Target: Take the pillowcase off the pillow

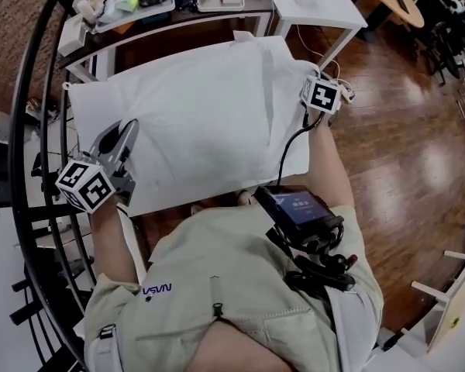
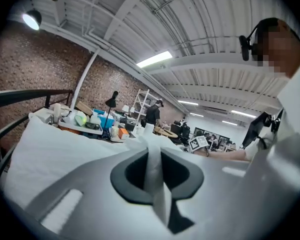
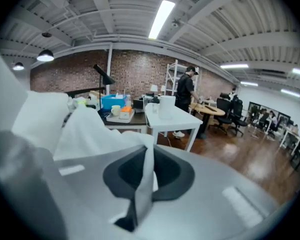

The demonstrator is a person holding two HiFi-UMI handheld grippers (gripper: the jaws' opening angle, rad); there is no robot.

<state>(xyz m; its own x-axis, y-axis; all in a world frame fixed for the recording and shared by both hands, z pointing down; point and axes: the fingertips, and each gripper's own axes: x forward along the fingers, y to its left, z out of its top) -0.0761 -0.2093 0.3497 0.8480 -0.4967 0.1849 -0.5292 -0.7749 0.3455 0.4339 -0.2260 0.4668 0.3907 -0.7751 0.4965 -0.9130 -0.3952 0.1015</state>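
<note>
The white pillow in its pillowcase (image 1: 194, 118) hangs spread out in front of the person, lifted by both near corners. My left gripper (image 1: 126, 130) holds its lower left corner. In the left gripper view, that gripper (image 2: 155, 156) has its jaws shut on a narrow fold of the white pillowcase fabric (image 2: 154, 171). My right gripper (image 1: 318, 91) is at the upper right corner, its jaws hidden behind its marker cube. In the right gripper view, that gripper (image 3: 146, 156) is shut on a fold of the same white cloth (image 3: 144, 184).
Behind the pillow stands a desk with a tray of small items (image 1: 128, 2) and a white table (image 1: 318, 2). A black curved railing (image 1: 19, 138) runs along the left. Wooden floor (image 1: 407, 130) lies to the right. A person (image 3: 184, 91) stands far off.
</note>
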